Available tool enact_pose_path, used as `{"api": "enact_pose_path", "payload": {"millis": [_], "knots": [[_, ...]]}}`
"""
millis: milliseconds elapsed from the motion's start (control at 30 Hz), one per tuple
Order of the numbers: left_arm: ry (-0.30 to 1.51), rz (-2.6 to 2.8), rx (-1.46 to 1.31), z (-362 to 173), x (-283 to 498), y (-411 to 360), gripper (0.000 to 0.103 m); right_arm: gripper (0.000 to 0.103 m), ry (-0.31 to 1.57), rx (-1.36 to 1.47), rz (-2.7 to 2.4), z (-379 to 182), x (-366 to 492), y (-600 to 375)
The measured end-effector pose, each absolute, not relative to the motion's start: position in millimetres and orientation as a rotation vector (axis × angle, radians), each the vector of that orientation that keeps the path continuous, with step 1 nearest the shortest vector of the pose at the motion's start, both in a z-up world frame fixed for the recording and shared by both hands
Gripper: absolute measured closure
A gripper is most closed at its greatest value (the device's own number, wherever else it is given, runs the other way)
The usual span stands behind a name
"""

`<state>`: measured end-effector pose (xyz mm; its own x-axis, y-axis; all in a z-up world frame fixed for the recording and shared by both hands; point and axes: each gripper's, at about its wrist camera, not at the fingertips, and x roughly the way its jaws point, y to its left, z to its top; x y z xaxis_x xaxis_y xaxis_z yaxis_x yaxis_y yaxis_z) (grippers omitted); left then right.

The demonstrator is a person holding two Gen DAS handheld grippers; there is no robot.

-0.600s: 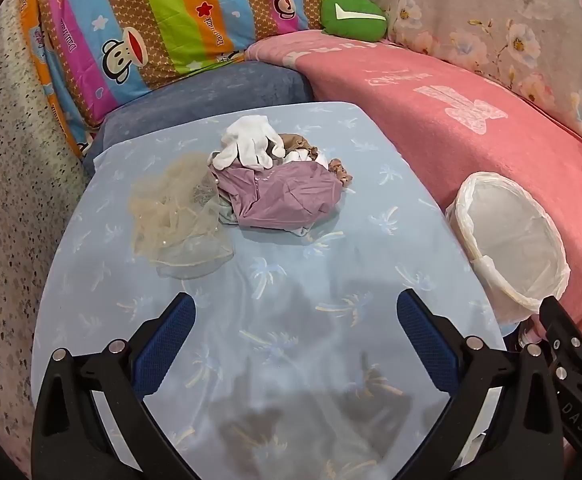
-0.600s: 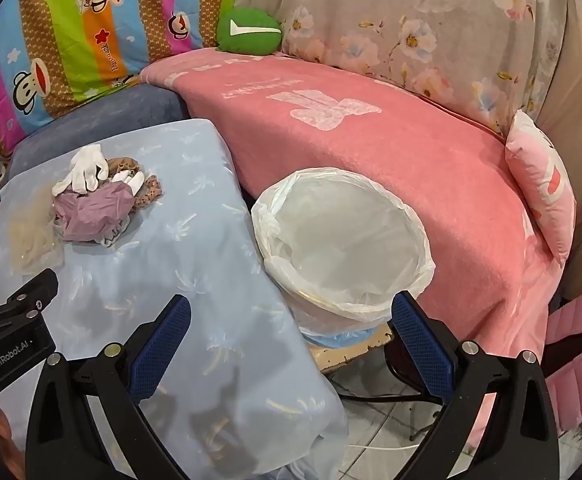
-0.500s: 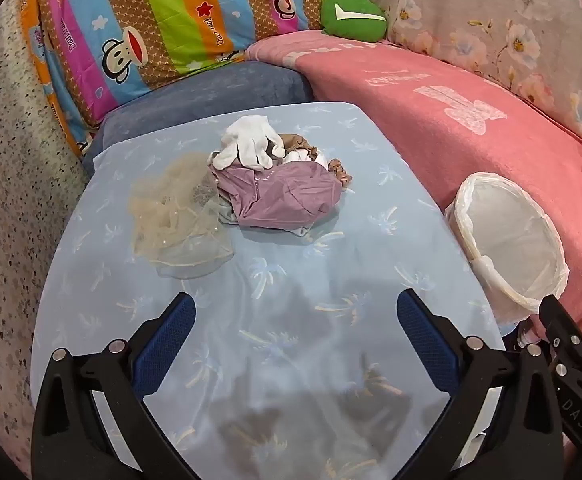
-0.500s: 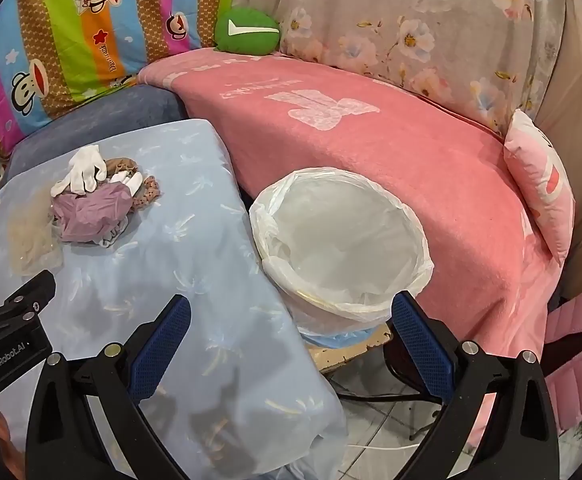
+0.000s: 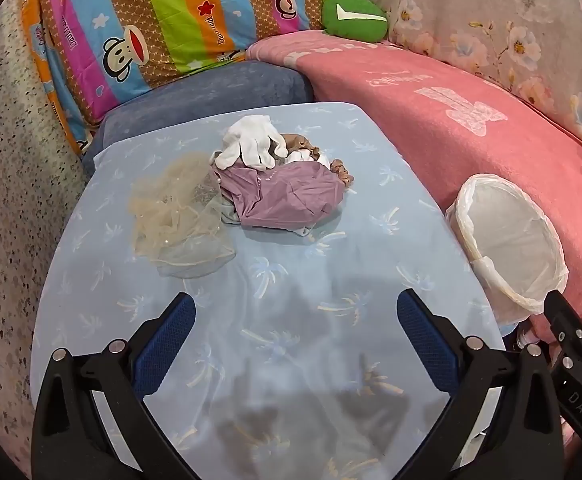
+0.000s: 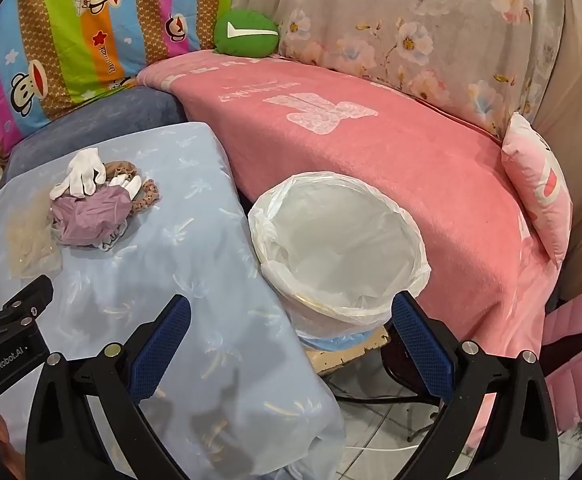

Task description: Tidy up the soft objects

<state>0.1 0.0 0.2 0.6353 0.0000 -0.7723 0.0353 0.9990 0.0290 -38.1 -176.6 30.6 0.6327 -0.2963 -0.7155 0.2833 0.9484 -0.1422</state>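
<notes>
A heap of soft things lies on the pale blue tablecloth: a white glove on top, a mauve cloth under it, a brown spotted scrunchie at its right, and a beige net fabric to the left. My left gripper hovers open over the near part of the table, well short of the heap, nothing between its fingers. My right gripper is open too, above the table's right edge and the white-lined bin. The heap shows small in the right wrist view: glove, mauve cloth.
The bin stands beside the table's right edge, against a sofa under a pink blanket. A green cushion and a striped cartoon pillow lie at the back. Tiled floor and a pink bag show at lower right.
</notes>
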Motion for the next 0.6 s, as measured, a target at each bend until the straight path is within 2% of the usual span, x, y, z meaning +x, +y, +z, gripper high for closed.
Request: {"api": "enact_pose_path", "payload": {"millis": [600], "knots": [[0.880, -0.025, 0.036, 4.5, 1.8, -1.8, 0.007, 0.006, 0.818, -0.022, -0.338, 32.3, -37.2, -177.3]]}}
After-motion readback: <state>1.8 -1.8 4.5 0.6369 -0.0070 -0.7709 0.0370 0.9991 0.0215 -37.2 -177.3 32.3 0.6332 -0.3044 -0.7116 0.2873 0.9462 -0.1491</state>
